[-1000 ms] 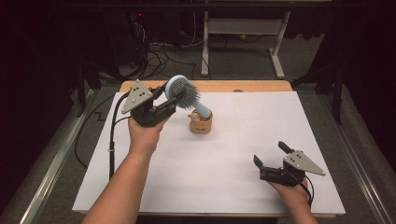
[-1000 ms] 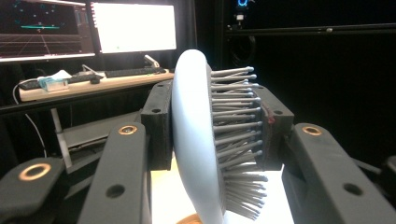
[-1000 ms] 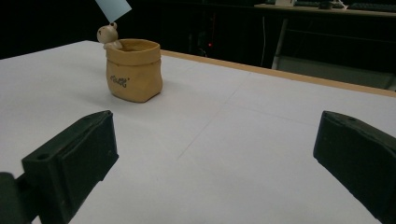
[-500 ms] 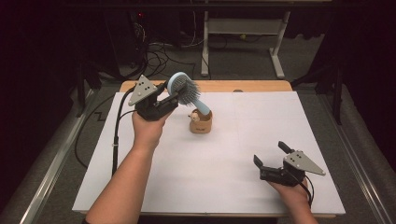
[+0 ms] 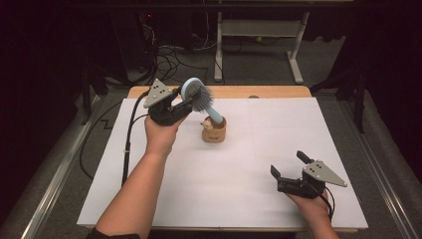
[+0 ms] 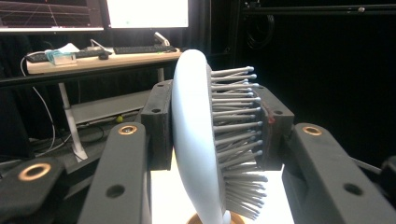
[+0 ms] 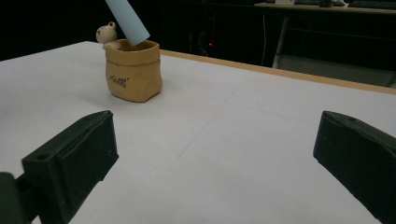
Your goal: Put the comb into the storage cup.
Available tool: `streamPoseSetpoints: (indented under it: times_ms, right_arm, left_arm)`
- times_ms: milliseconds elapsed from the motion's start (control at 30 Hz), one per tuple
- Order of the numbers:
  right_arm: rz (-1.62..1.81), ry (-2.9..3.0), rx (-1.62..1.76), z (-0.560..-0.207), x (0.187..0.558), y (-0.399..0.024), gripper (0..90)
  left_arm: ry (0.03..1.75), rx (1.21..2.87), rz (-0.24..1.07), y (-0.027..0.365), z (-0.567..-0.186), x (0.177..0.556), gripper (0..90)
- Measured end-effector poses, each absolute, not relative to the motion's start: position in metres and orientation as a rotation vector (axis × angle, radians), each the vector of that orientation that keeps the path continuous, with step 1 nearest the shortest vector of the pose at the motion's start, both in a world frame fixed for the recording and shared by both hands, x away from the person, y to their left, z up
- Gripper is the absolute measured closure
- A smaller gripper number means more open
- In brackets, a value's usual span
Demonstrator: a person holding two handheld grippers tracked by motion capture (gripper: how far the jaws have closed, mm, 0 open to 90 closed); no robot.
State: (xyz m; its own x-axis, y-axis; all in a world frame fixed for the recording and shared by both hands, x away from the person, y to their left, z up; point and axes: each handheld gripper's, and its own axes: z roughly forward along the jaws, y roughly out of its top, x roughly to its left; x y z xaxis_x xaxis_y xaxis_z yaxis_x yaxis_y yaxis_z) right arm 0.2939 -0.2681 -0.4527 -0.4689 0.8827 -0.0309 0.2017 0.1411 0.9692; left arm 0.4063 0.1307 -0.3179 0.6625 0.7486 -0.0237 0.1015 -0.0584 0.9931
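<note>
So the left gripper [image 5: 183, 103] was clamped on the hairbrush [image 5: 197, 97], upper left of centre, handle in the pot [image 5: 214, 131]; the right gripper [image 5: 289, 167], lower right, gaped empty.

Toward the far edge of the worktop [image 5: 164, 199], left of its middle, the tan pot [image 5: 214, 130] stands with the hairbrush [image 5: 198, 96] slanting up and left out of it; the left gripper [image 5: 175, 106], clamped on the brush head, blocks that side. The right gripper [image 5: 288, 168] rests near the near right corner. Between them the white surface lies open, as do the near left and far right corners.
</note>
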Motion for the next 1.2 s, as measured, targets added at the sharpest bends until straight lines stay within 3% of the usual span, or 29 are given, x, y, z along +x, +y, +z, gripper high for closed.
streamPoseSetpoints:
  times_ms: [1200]
  right_arm:
    - [1.361,1.789,1.038,-0.453,0.295,-0.268,0.4]
  left_arm:
    - [0.751,1.579,0.586,0.129,-0.326,0.417,57.5]
